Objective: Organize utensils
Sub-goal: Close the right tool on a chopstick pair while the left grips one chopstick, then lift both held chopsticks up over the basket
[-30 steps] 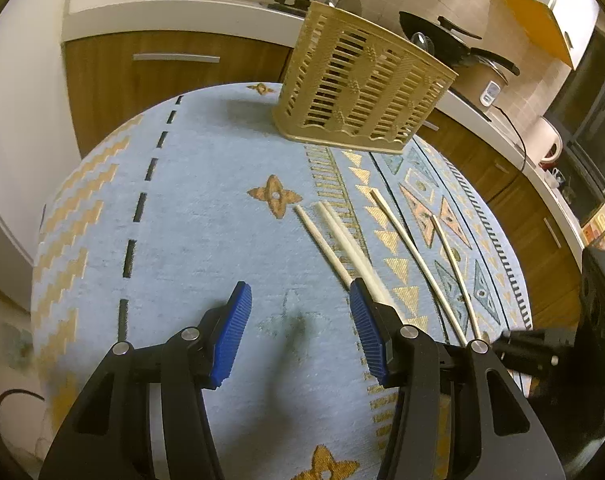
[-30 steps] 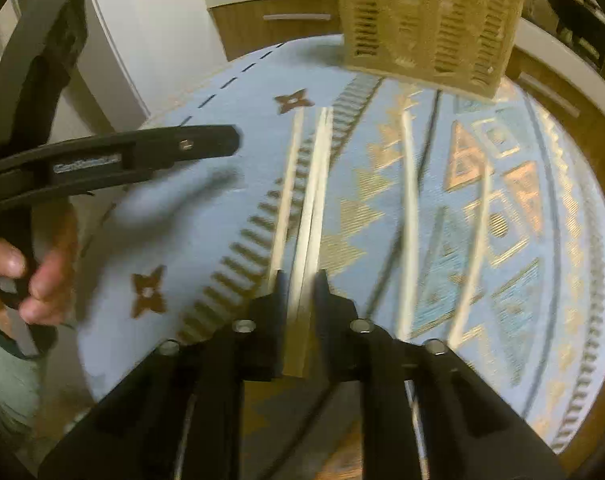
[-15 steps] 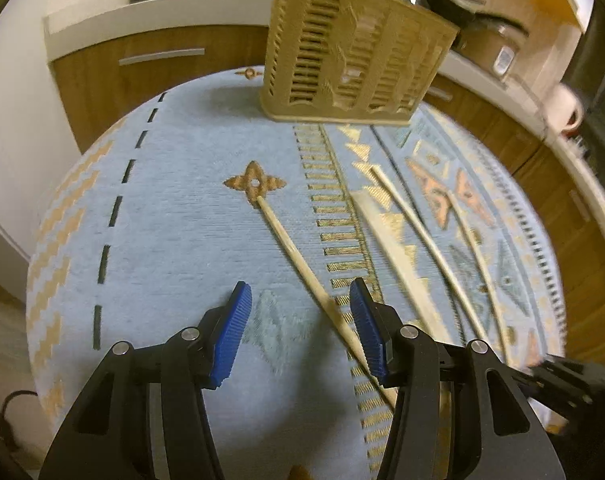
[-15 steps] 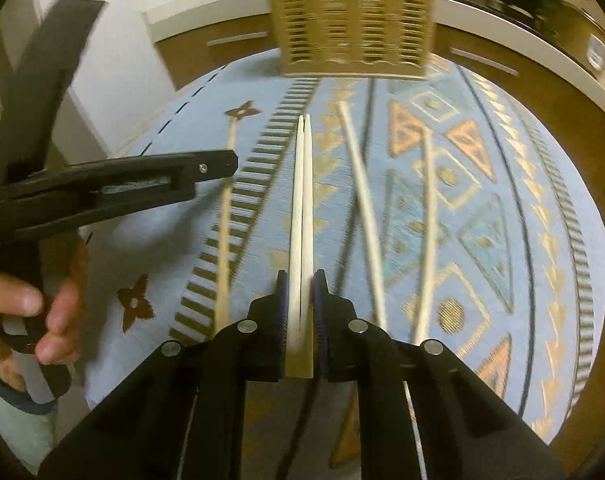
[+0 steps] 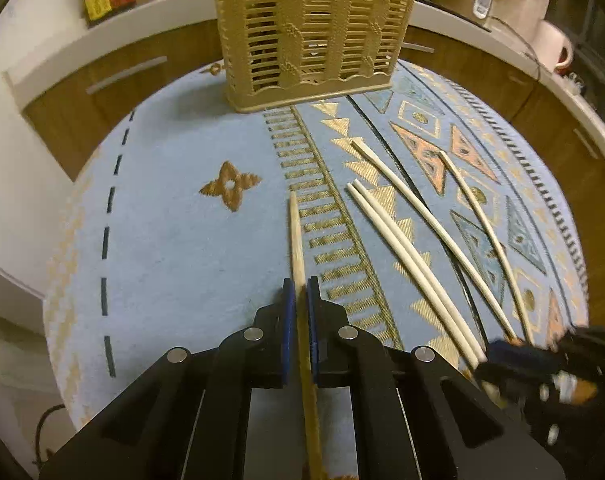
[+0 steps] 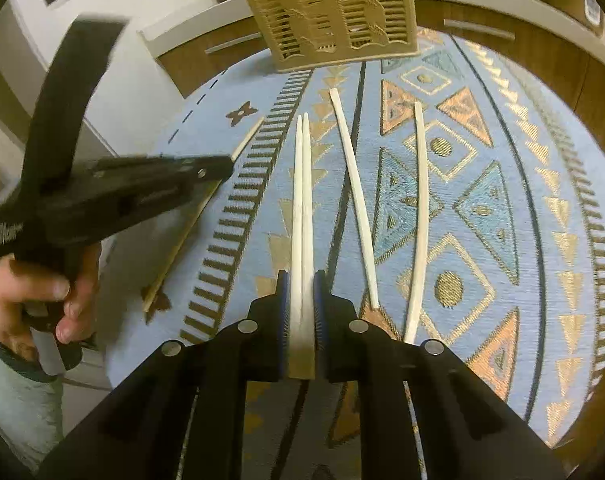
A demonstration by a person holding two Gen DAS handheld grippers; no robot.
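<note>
The left gripper (image 5: 298, 292) has its jaws closed on a single tan wooden chopstick (image 5: 295, 232), which runs up the middle of the left wrist view and lies on the patterned blue cloth (image 5: 174, 240) covering the bench. The right gripper (image 6: 301, 284) has its jaws clamped on a pair of pale chopsticks (image 6: 302, 184) pointing toward the top of its frame. Two more pale chopsticks (image 6: 354, 184) lie loose on the cloth just right of that pair. The slatted beige utensil basket (image 5: 310, 28) stands upright at the top centre, well apart from all the chopsticks. A hand (image 6: 34, 304) grips the left tool at the lower left.
</note>
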